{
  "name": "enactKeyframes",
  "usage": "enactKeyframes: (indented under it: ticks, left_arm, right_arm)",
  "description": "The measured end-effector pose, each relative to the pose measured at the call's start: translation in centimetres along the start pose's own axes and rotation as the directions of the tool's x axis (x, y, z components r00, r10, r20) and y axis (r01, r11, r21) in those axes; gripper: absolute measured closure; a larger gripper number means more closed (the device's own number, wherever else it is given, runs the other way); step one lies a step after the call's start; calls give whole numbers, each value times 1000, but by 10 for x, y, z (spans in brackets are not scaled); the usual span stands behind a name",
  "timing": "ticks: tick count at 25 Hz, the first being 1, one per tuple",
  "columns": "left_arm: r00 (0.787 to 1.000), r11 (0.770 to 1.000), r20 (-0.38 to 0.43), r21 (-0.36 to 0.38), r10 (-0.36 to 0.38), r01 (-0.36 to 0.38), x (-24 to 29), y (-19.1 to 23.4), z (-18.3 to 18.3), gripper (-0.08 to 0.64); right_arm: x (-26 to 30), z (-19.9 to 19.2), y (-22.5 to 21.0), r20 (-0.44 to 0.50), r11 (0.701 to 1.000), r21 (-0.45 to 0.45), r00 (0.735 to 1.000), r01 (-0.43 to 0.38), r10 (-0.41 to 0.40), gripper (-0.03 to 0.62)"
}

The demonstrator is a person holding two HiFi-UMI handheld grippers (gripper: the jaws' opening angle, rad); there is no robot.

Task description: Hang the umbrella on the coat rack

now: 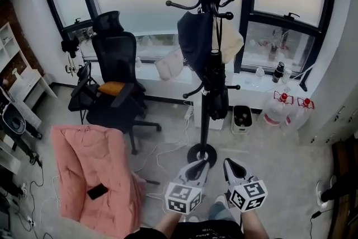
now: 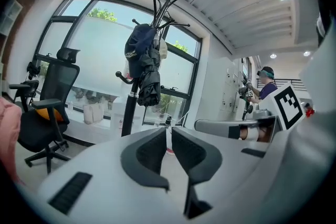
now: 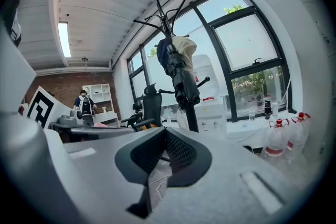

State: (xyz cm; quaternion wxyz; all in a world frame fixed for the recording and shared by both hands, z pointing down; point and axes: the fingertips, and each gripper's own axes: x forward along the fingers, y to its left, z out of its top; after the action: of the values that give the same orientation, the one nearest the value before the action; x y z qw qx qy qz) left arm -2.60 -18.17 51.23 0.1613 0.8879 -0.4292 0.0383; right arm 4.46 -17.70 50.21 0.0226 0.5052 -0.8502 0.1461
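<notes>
The black folded umbrella (image 1: pixel 217 89) hangs upright against the pole of the coat rack (image 1: pixel 205 126), just below a navy cap (image 1: pixel 194 36) and a cream-coloured item (image 1: pixel 230 39). Which peg carries it I cannot tell. The left gripper (image 1: pixel 197 167) and the right gripper (image 1: pixel 234 168) sit low and side by side in front of the person, near the rack's round base (image 1: pixel 202 155) and well apart from the umbrella. In the left gripper view the fingers are drawn together, with only a thin slit between the pads and nothing in it. In the right gripper view the fingers meet, and they too are empty. The hanging looks done, so the step in hand reads as checking and backing off. Doing that well probably means keeping both grippers clear of the pole and pegs, because a knock could swing the umbrella loose. It also means watching that the umbrella hangs plumb. If it looks ready to slip, a sound fix would be to open one gripper wide, take the umbrella near its upper end and reseat it deeper on the peg. The loose white cable (image 1: pixel 168 148) on the floor and the office chair (image 1: pixel 114 73) nearby are worth avoiding.
</notes>
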Motion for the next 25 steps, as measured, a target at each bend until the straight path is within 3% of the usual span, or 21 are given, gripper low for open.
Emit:
enactKeyframes:
  ticks: [8,15,25]
  left_arm:
    - [997,998,33,-26,-64,65,-16,-21,-8,537]
    - [999,999,21,-25,-24,25,-26,-28,-23,537]
    - [1000,999,4,-24,-30,30,-24,-38,-37,537]
  right_arm:
    - [-12,-19,24,-23,999,-40,1000,14,-15,588]
    - [-19,-35,43,-61,997,-76,998,-13,9,588]
    - [-33,-35,29,-51,995,-91,997,51,-56,588]
